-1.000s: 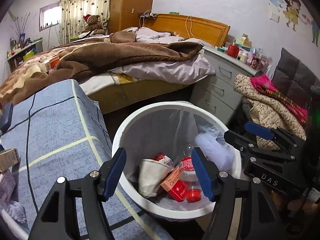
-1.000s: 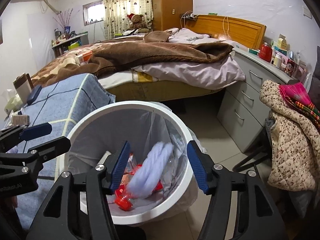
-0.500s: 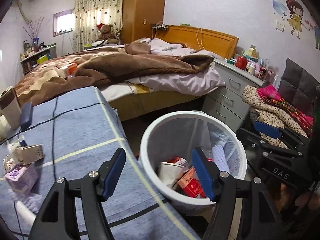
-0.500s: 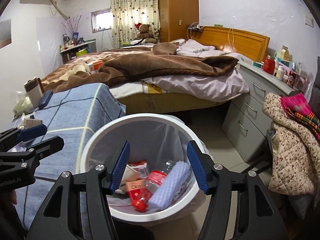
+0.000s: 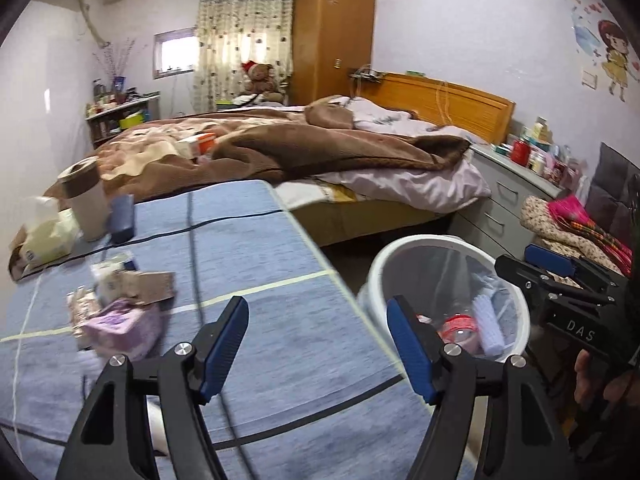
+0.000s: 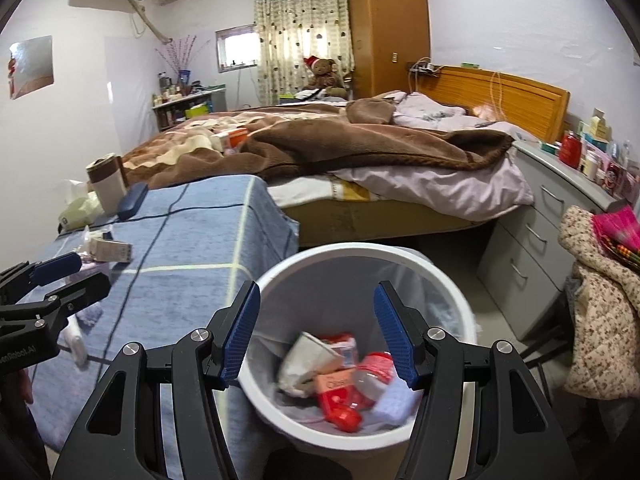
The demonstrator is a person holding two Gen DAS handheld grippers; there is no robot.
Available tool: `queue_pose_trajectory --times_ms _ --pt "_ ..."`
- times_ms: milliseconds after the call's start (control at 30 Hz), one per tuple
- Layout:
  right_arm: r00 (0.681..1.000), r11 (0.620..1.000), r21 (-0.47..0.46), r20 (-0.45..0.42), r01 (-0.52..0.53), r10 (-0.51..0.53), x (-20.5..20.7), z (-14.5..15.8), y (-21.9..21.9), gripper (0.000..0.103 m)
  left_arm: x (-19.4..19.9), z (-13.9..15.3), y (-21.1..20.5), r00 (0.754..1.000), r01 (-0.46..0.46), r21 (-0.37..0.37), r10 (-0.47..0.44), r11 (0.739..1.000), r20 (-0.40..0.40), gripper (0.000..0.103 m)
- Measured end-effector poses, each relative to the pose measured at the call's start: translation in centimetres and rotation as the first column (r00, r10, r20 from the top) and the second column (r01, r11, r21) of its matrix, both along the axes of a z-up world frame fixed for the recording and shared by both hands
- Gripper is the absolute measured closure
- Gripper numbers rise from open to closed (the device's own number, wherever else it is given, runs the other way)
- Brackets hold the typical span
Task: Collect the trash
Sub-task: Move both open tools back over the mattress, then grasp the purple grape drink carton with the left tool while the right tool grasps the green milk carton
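The right gripper (image 6: 316,334) hangs over the white trash bin (image 6: 448,282), its blue fingers (image 6: 394,336) spread wide and holding nothing; between them, down in the bin, lie a red bottle (image 6: 340,408), an orange carton (image 6: 334,382), crumpled paper (image 6: 304,356) and a pale lilac cloth (image 6: 396,402). The left gripper (image 5: 316,346) is also wide apart and empty, over the blue-covered table (image 5: 280,320). Beyond its left finger, scraps of trash (image 5: 120,304) sit on the table; the bin stands just past its right finger.

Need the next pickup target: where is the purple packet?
Left wrist view, left side: the purple packet lies on the blue-covered table, touching the torn cardboard box.
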State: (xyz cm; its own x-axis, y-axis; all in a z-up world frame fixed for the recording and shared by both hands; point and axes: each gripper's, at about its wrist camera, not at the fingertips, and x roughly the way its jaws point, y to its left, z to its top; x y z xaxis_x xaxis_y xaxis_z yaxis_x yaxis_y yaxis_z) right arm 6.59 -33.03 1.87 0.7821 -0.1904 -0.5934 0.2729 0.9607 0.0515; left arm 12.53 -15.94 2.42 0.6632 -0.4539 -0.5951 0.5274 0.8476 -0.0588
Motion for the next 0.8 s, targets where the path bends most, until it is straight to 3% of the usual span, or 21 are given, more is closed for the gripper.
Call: queue_pose_trajectory --times_ms 167,533,800 --pt "0.999 0.999 0.035 0.011 -0.03 0.03 1.0 0.0 1.2 0.036 0.7 -0.2 3.3 0.997 -0.077 0.007 0.077 0.997 0.01 0.029" --pt "0.992 0.991 0.061 -0.003 -0.123 0.123 4.8 -0.3 4.6 0.036 2.8 -1.4 10.1 0.975 -0.221 0.008 0.221 0.975 -0.014 0.027" --pt "0.981 0.981 0.058 -0.031 -0.188 0.19 8.2 -0.5 7.0 0.036 5.4 -2.9 12.2 0.965 -0.254 0.023 0.255 0.967 -0.064 0.025"
